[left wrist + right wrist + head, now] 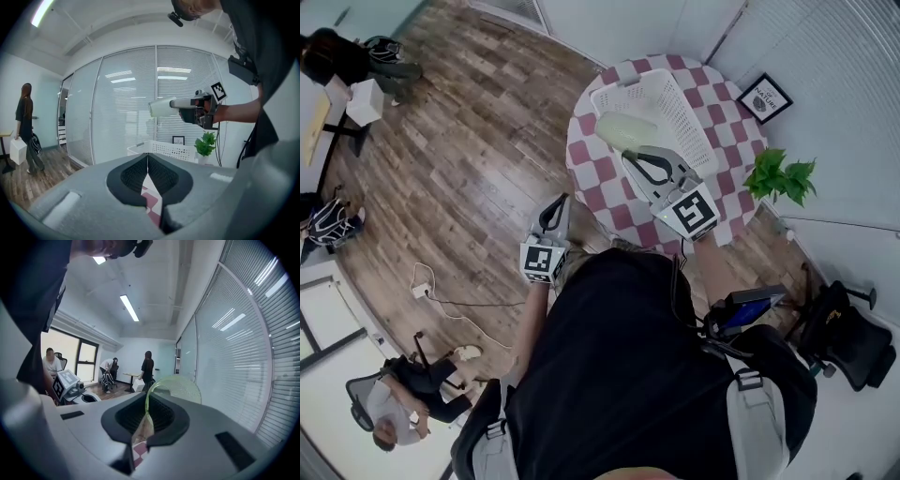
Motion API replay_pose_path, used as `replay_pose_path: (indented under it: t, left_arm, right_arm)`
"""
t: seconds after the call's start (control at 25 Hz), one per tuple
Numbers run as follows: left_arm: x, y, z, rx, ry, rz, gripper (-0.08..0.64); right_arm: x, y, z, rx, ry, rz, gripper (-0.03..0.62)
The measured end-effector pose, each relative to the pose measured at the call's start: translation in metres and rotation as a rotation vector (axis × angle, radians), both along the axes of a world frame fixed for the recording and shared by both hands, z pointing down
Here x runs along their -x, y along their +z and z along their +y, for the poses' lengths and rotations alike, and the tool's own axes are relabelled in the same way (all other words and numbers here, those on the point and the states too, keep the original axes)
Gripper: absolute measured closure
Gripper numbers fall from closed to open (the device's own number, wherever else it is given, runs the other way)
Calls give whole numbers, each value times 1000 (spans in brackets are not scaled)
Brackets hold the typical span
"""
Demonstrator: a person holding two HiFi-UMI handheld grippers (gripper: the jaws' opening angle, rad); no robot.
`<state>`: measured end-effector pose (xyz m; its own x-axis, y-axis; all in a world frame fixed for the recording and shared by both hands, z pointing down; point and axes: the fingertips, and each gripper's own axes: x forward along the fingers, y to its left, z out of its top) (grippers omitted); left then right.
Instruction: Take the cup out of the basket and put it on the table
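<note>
Now right gripper (634, 156) pinches the rim of the pale-green translucent plastic cup (622, 129), held level above the white perforated plastic basket (686, 111). Bare checkered worktop (602, 180) lies nearer the person. Left gripper (557, 204) is closed and empty.

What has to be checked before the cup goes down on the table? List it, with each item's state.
1. Grip: the right gripper is shut on the rim of the cup: ok.
2. Cup clear of the basket: held well above it in the left gripper view: ok.
3. Cup upright: it looks tipped on its side in the grip: not ok.
4. Landing spot: bare checked cloth on the table beside the basket: ok.
5. Path: the left gripper is shut, empty and off the table's edge: ok.
6. Cup empty: cannot tell.
</note>
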<state>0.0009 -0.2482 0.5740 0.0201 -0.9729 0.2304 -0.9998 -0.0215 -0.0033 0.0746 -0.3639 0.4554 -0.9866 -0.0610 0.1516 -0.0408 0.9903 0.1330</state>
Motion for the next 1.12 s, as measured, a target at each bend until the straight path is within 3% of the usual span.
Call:
replay_pose_path:
  t: [0.32,0.48,0.64,0.8,1.12]
  left_arm:
    - [-3,-6,-11,-15,17,-2,554]
    - [-16,-13,-21,-31,58,-24,554]
    - [-25,-20,-29,-48,79,-42,554]
    - [-37,-14,-36,-40,98,-34,554]
    - [-47,-1,-38,-22,105,-36,554]
  right_arm:
    - [-2,-6,15,15,-42,-70,569]
    - [-16,2,11,35,-18,-74,569]
    - [-28,14,10,2,-35,-100,569]
    - [-45,29,6,69,17,-126,569]
    - [-56,84,16,130,7,-61,569]
